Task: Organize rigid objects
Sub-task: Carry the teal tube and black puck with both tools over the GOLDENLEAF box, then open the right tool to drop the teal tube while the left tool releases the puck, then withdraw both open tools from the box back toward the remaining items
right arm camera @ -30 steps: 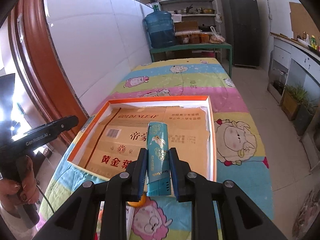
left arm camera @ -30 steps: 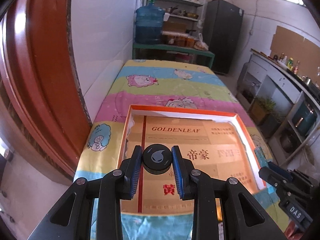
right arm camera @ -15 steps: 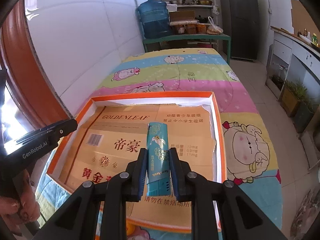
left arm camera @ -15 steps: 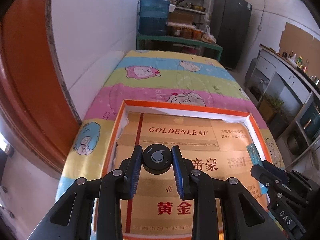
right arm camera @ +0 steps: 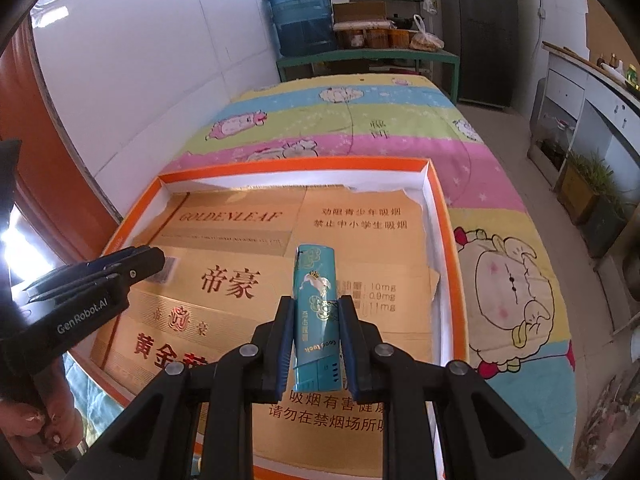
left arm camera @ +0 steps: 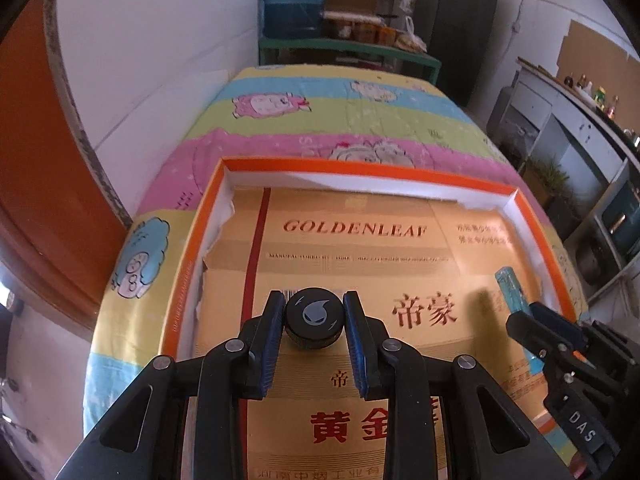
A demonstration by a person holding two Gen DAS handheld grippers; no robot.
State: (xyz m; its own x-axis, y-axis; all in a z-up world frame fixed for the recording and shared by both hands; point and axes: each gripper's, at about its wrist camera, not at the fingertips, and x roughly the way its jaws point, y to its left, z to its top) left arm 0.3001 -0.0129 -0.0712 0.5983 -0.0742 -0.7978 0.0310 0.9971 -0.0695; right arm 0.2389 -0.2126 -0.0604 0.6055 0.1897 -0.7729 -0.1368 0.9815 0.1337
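My left gripper [left arm camera: 314, 322] is shut on a round black cap [left arm camera: 314, 318] with a grey drop mark, held just above the golden cardboard lining the orange-rimmed box [left arm camera: 368, 168]. My right gripper [right arm camera: 316, 320] is shut on a teal lighter [right arm camera: 316, 312] that points forward over the same box [right arm camera: 296, 166]. In the left wrist view the right gripper [left arm camera: 532, 320] comes in from the right with the lighter's tip [left arm camera: 508, 284] showing. The left gripper [right arm camera: 136, 264] shows at the left of the right wrist view, held by a hand [right arm camera: 36, 428].
The box lies on a table under a striped cartoon cloth [right arm camera: 360, 120], a white wall along its left side. Behind stand a green bench with a blue water jug [right arm camera: 302, 16], shelves and a dark fridge [right arm camera: 486, 28]. Counters [left arm camera: 580, 132] line the right.
Both grippers have moved forward and down over the box, which now fills more of each view. Each still grips the same object.
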